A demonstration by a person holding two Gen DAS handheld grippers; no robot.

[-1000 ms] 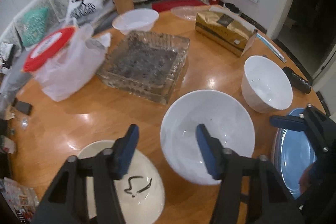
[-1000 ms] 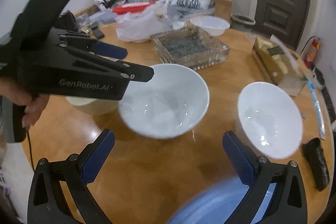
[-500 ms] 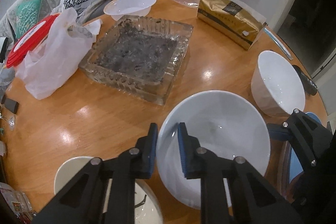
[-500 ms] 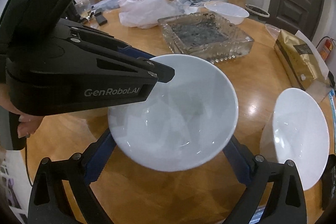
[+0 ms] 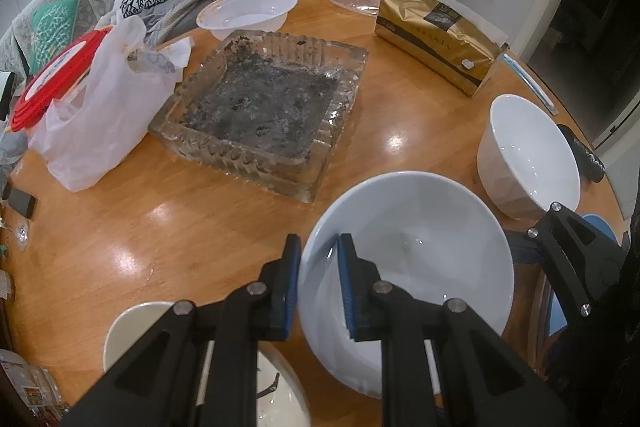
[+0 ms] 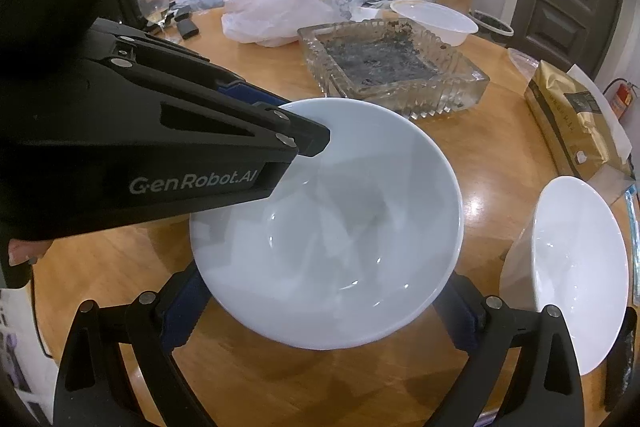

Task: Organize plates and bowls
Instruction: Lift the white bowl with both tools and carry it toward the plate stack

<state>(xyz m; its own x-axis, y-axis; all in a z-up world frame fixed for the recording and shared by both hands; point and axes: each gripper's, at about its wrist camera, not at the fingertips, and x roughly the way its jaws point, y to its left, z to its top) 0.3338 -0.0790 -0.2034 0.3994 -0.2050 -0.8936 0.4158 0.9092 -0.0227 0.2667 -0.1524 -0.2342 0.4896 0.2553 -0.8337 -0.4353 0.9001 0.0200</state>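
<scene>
**Bowl pinched at its rim, mouth facing up**

Bowl is white and sits between the glass tray and the camera, mouth upward, slightly tilted; whether it rests on the table cannot be told. The left gripper is narrowed onto its rim, one finger inside, one outside. The right gripper stands wide, its blue pads mostly hidden beneath the bowl. A second white bowl, right of the first, is cut off by the frame edge.
</scene>
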